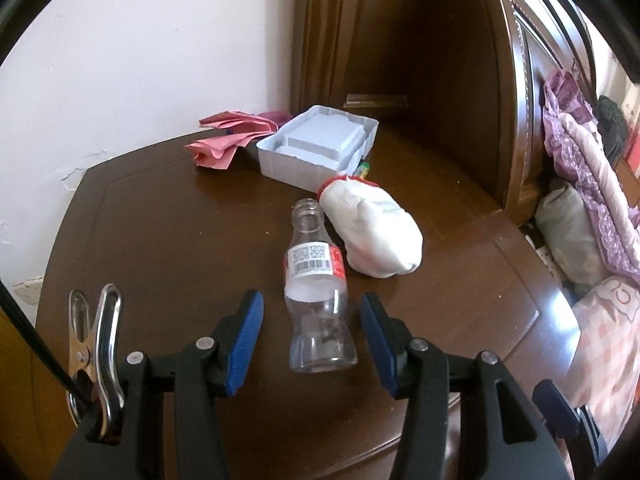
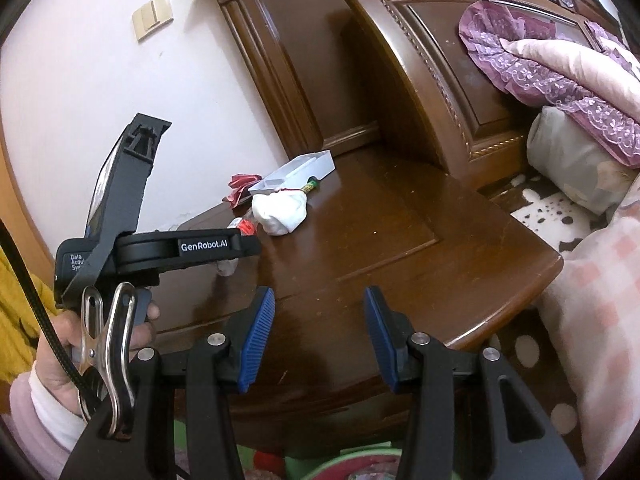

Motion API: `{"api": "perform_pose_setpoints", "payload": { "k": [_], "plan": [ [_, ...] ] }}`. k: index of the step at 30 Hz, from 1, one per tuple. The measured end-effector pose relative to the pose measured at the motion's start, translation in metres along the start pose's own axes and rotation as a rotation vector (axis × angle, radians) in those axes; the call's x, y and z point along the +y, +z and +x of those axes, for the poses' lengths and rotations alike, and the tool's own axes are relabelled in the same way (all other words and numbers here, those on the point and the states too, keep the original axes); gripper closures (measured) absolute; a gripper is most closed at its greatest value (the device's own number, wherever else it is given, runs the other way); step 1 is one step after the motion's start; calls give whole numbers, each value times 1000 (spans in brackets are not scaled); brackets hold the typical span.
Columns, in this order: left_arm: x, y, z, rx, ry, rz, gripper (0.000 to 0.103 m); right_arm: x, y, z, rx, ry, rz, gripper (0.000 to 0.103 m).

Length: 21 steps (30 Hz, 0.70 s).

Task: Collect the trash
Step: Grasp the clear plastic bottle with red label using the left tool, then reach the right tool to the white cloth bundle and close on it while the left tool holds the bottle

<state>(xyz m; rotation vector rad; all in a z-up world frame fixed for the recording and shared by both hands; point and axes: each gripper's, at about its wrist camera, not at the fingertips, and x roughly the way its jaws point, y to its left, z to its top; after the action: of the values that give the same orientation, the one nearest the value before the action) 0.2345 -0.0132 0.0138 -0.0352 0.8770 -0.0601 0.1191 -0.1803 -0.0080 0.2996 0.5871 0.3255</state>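
An empty clear plastic bottle (image 1: 318, 300) with a red and white label lies on the brown wooden nightstand (image 1: 160, 240), neck pointing away. My left gripper (image 1: 312, 320) is open, its blue pads on either side of the bottle's base, not touching. A white tied bag (image 1: 372, 232) lies just right of the bottle. A crumpled pink paper (image 1: 228, 140) and a white plastic tray (image 1: 320, 144) sit at the back. My right gripper (image 2: 320, 324) is open and empty above the nightstand's front edge (image 2: 500, 312). The right wrist view shows the bag (image 2: 282, 210) and bottle label (image 2: 242, 226) behind the left gripper's body (image 2: 160, 252).
A dark wooden headboard (image 1: 460, 80) rises behind and right of the nightstand. Bedding and pillows (image 1: 580, 220) lie to the right. A white wall (image 1: 120, 60) stands at the left. A small green and yellow item (image 1: 364, 168) lies beside the tray. Something green (image 2: 352, 464) sits below the nightstand.
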Motion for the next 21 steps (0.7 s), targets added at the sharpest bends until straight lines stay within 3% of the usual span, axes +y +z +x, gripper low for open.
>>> {"api": "perform_pose_setpoints", "payload": {
  "k": [5,13,18,21],
  "plan": [
    [2,-6,-5,-25,20,20,71,3,-3,4,7,-2,-10,55],
    [26,-14,-17,-49,-40,-51,71,7,-4,6,5,-9,-17,55],
    [38,-14,-23,-78,-60,-84,71,8,2,10,38,23,18,55],
    [45,-15,-24,-76,-67,-96,71,14,7,15,56,-1,0,55]
  ]
}}
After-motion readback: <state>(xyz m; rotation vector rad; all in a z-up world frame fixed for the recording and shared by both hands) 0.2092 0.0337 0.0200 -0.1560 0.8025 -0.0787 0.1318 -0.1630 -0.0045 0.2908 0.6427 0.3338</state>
